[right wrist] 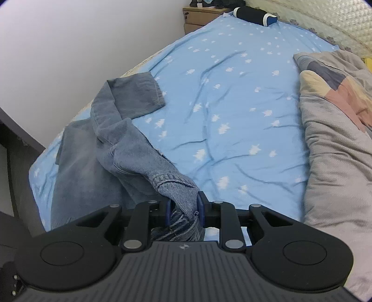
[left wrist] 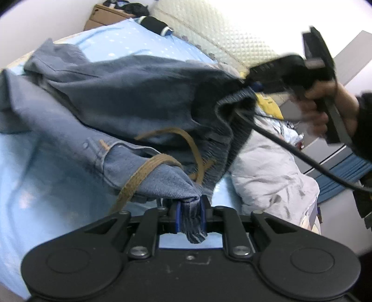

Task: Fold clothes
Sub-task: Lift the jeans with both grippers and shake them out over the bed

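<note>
Item under handling: one pair of blue jeans, lying partly on the light blue starred bedsheet. All positions below are given relative to the jeans.

Left gripper: the blue pads are closed tight on a bunched edge of denim, apparently at the waist end, since a tan drawstring loops just beside the pinch point. A tuft of cloth hangs out behind the pads.

Right gripper: likewise closed on a gathered fold of denim, with fabric crowded between the pads. In the left wrist view this gripper is seen raised at the far side of the jeans, the person's hand on its grip and a black cable trailing down.

Condition of garment: the grasped end is lifted off the sheet and spans between the two grippers; the legs trail away, one hem resting flat on the sheet at the far end. A grey quilt lies well apart to the right of the jeans, and a dark bolster beyond them near the headboard.

Assessment: the work appears to be at the lift-and-spread stage, with no fold yet visible. The next move likely calls for drawing the grippers apart to tension the waist, then laying it flat with the legs aligned. Risk: the bunched grips may carry creases into the fold.
</note>
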`<state>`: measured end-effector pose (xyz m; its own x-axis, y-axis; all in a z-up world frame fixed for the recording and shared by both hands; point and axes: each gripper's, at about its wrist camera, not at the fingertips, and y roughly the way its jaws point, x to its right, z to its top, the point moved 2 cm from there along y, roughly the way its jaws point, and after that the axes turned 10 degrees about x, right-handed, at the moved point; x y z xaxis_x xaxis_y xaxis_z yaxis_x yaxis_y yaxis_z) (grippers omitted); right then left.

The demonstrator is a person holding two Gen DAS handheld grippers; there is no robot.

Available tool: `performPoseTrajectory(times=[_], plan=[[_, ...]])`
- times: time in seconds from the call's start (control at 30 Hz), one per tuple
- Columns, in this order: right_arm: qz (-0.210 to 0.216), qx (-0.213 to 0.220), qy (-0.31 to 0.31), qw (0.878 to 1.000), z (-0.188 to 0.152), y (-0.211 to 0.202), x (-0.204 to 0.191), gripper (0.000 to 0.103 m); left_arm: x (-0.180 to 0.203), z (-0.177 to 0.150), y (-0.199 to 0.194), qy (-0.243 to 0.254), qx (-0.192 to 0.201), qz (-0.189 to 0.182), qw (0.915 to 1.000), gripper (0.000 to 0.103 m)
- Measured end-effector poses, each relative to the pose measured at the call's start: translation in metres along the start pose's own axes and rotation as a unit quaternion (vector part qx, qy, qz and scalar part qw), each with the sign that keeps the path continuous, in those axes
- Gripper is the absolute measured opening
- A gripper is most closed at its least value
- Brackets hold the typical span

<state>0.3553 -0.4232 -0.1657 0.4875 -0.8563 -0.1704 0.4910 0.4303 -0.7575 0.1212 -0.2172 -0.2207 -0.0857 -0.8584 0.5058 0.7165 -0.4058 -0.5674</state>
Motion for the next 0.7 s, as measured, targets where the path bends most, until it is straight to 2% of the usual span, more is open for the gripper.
performPoseTrajectory(times=[0.07, 0.2, 0.3, 0.37, 0.53, 0.63, 0.7], plan=[[0.013, 0.002, -0.015, 1.0, -0.001, 0.003, 0.024, 0.023, 0.026, -0.009, 0.024, 0.008, -0.001, 0.003, 1.0, 0.014], [0.03, -0.003, -0.034, 0.999, -0.006, 0.019, 0.074, 0.022, 0.067, -0.033, 0.083, -0.008, -0.01, 0.013, 0.9998, 0.014], [0.03, -0.015, -0.048, 0.998, -0.017, 0.04, 0.107, 0.022, 0.08, -0.05, 0.13, -0.024, -0.019, 0.025, 0.9992, 0.014], [0.023, -0.028, -0.056, 0.998, -0.031, 0.059, 0.127, 0.022, 0.089, -0.071, 0.146, -0.03, -0.03, 0.034, 0.9985, 0.015], [0.01, -0.044, -0.051, 0.998, -0.068, 0.113, 0.169, 0.023, 0.081, -0.112, 0.189, -0.034, -0.059, 0.057, 0.996, 0.015], [0.003, -0.034, -0.028, 0.999, -0.083, 0.134, 0.185, 0.023, 0.071, -0.126, 0.19, -0.046, -0.074, 0.061, 0.9943, 0.016], [-0.006, -0.023, -0.027, 0.999, -0.089, 0.139, 0.189, 0.025, 0.065, -0.131, 0.186, -0.055, -0.08, 0.059, 0.9935, 0.02]])
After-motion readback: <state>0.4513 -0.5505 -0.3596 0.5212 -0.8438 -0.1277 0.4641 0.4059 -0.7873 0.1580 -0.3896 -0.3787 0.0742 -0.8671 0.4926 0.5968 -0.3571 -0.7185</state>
